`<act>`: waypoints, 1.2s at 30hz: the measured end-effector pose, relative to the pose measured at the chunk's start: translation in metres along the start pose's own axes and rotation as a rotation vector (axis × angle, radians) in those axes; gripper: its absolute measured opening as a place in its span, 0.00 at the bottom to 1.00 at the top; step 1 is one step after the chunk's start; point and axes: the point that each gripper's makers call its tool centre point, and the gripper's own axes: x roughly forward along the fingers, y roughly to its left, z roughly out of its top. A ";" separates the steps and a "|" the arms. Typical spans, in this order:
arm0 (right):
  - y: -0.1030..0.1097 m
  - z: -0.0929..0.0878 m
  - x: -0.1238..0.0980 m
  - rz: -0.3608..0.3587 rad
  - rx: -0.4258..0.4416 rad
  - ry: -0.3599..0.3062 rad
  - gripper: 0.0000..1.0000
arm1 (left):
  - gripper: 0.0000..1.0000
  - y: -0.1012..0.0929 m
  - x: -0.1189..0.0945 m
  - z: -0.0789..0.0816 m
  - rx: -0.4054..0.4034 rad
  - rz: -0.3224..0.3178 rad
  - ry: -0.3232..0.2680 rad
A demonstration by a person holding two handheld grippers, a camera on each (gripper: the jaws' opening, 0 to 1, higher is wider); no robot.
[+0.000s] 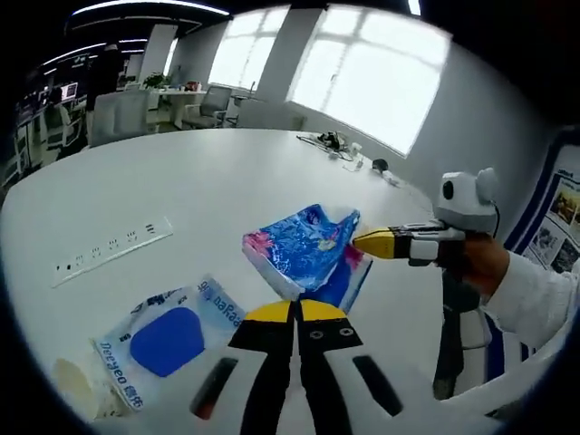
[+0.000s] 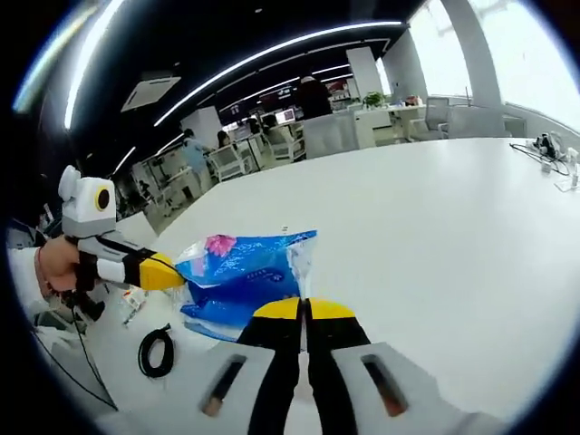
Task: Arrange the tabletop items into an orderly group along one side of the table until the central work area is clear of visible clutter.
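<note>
A blue patterned soft packet (image 1: pixel 304 249) hangs just above the white table (image 1: pixel 208 181), held at two ends. My left gripper (image 1: pixel 294 310) is shut on its near edge, yellow tips pressed together. The right gripper (image 1: pixel 367 243) comes in from the right, held by a hand, and pinches the packet's far corner. In the right gripper view the same packet (image 2: pixel 240 276) stretches between my right gripper (image 2: pixel 304 308), shut on its corner, and the left gripper (image 2: pixel 168 272) at its other end. A flat white-and-blue wipes pack (image 1: pixel 168 340) lies on the table at lower left.
A socket strip (image 1: pixel 113 249) is set into the tabletop at left. A pale cup-like object (image 1: pixel 72 385) sits beside the wipes pack. Cables and small items (image 1: pixel 340 145) lie at the far edge. A black cable loop (image 2: pixel 156 352) lies near the packet. Chairs (image 1: pixel 118 113) stand beyond.
</note>
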 end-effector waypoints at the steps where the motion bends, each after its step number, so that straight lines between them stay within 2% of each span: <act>1: -0.003 -0.001 0.003 0.001 0.013 0.002 0.00 | 0.00 0.002 0.004 0.000 0.000 0.005 0.007; 9: -0.024 -0.008 0.031 -0.008 0.027 0.040 0.00 | 0.00 0.026 0.037 -0.008 -0.092 0.028 0.074; 15: -0.035 -0.020 0.055 -0.009 0.039 0.069 0.00 | 0.00 0.042 0.051 -0.017 -0.150 0.053 0.115; 24: -0.058 -0.032 0.076 -0.027 0.066 0.098 0.00 | 0.00 0.052 0.070 -0.030 -0.178 0.071 0.167; 28: -0.065 -0.039 0.083 -0.032 0.080 0.111 0.00 | 0.00 0.055 0.074 -0.033 -0.156 0.079 0.184; 36: -0.073 -0.051 0.097 -0.031 0.097 0.139 0.00 | 0.00 0.061 0.079 -0.039 -0.173 0.096 0.214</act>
